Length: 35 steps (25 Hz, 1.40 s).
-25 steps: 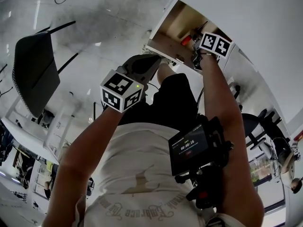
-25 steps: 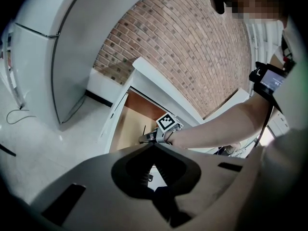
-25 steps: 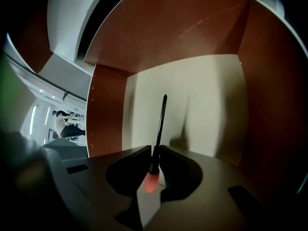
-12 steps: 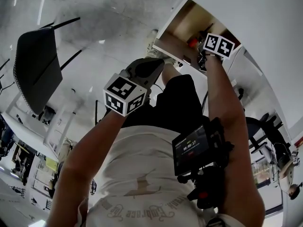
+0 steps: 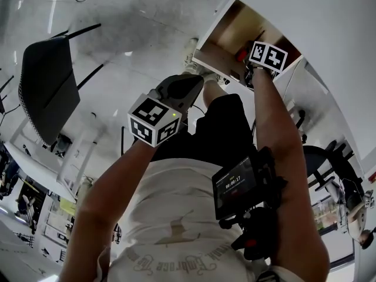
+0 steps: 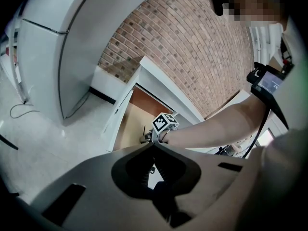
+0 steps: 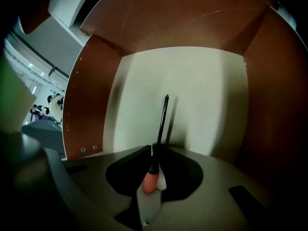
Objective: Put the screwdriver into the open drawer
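Observation:
The screwdriver point(image 7: 155, 154) has a red handle and a thin black shaft. My right gripper point(image 7: 154, 149) is shut on it near the handle, and the shaft points down at the pale floor of the open drawer point(image 7: 202, 85). In the head view the right gripper point(image 5: 251, 69) hangs over the drawer point(image 5: 218, 40), with the red handle of the screwdriver point(image 5: 241, 55) beside its marker cube. My left gripper point(image 5: 197, 80) hovers short of the drawer's front. Its fingertips meet with nothing between them in the left gripper view, where the left gripper point(image 6: 153, 145) faces the drawer point(image 6: 126, 129).
The drawer has brown side walls point(image 7: 89, 95). A tall white cabinet point(image 6: 53, 57) stands left of it, a brick wall point(image 6: 192, 47) behind. A dark chair point(image 5: 47, 90) is on the pale floor at left. A screen device point(image 5: 238, 184) is strapped to the right forearm.
My right gripper has sunk a little further into the drawer with the screwdriver still in it. The left gripper has hardly moved.

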### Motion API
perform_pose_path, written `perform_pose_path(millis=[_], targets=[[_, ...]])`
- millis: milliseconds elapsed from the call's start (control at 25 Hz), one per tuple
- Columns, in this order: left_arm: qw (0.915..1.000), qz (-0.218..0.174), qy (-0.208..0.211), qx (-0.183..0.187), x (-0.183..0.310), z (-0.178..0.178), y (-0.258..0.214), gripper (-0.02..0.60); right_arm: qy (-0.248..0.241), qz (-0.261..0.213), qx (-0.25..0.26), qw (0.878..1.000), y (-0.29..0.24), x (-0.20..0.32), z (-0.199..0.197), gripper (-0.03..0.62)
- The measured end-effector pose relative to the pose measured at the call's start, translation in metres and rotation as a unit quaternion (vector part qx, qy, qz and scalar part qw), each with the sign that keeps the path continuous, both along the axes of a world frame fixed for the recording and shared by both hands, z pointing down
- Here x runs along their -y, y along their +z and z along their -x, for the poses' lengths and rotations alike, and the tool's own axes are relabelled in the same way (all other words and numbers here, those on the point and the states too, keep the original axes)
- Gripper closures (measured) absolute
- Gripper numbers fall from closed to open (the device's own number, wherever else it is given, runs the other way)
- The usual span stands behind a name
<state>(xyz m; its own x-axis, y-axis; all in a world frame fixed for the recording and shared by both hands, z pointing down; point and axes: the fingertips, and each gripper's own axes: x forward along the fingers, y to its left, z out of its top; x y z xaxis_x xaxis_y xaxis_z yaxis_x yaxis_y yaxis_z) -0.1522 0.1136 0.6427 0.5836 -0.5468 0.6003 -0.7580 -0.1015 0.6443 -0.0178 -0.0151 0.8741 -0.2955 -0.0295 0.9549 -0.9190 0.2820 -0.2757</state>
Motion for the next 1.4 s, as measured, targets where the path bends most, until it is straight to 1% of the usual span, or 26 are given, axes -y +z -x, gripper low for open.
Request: perform_pose_path(millis=[160, 360, 600, 920, 1200, 1400], targets=[[1.0000, -0.001, 0.004, 0.000, 0.000, 0.001, -0.002, 0.561, 0.002, 0.004, -0.005, 1.000, 0.000, 0.001, 0.001, 0.517], [1.0000, -0.001, 0.008, 0.000, -0.001, 0.002, -0.004, 0.561, 0.006, 0.002, -0.004, 1.000, -0.004, 0.003, 0.001, 0.490], [0.9999, -0.005, 0.014, -0.002, -0.002, 0.000, -0.009, 0.561, 0.014, -0.003, 0.011, 1.000, -0.012, 0.004, 0.002, 0.490], [0.9994, -0.011, 0.032, -0.003, -0.003, -0.005, -0.019, 0.561, 0.034, -0.010, 0.030, 0.999, -0.031, 0.004, 0.003, 0.491], [0.9985, -0.027, 0.048, 0.000, 0.006, -0.008, -0.039, 0.561, 0.057, -0.021, 0.046, 0.997, -0.064, -0.001, 0.000, 0.537], [0.9975, -0.042, 0.056, 0.000, 0.017, -0.008, -0.056, 0.561, 0.074, -0.039, 0.059, 0.995, -0.095, 0.000, -0.006, 0.554]])
